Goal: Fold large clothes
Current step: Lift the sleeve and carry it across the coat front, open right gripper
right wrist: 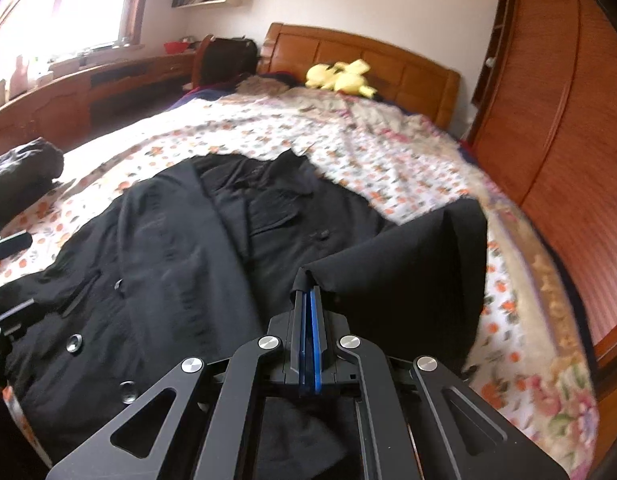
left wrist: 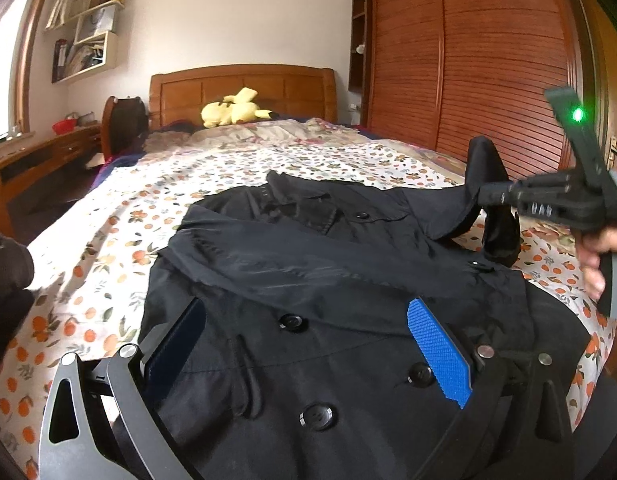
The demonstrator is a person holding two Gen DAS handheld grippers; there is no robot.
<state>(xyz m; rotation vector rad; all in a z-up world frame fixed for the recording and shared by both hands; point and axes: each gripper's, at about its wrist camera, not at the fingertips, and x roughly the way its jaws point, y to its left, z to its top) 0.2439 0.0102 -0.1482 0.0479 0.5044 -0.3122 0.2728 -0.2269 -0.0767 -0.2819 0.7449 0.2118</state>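
A black button-front coat [left wrist: 308,272] lies spread on the bed with its collar toward the headboard; its left sleeve is folded across the chest. My left gripper [left wrist: 308,320] hovers low over the coat's front, jaws wide open, nothing between the blue pads [left wrist: 436,344]. My right gripper [left wrist: 488,196] shows in the left wrist view at the right, held by a hand [left wrist: 592,256]. It is shut on the coat's right sleeve [right wrist: 408,264], lifted off the bed. In the right wrist view the right gripper [right wrist: 308,284] pinches the sleeve's edge between closed fingers.
The floral bedsheet [left wrist: 108,216] covers the bed. A yellow plush toy [left wrist: 232,112] lies by the wooden headboard [left wrist: 244,88]. A wooden wardrobe [left wrist: 468,60] stands along the right side. Another dark bundle [right wrist: 20,172] rests on the bed's left edge. A desk [right wrist: 88,84] runs under the window.
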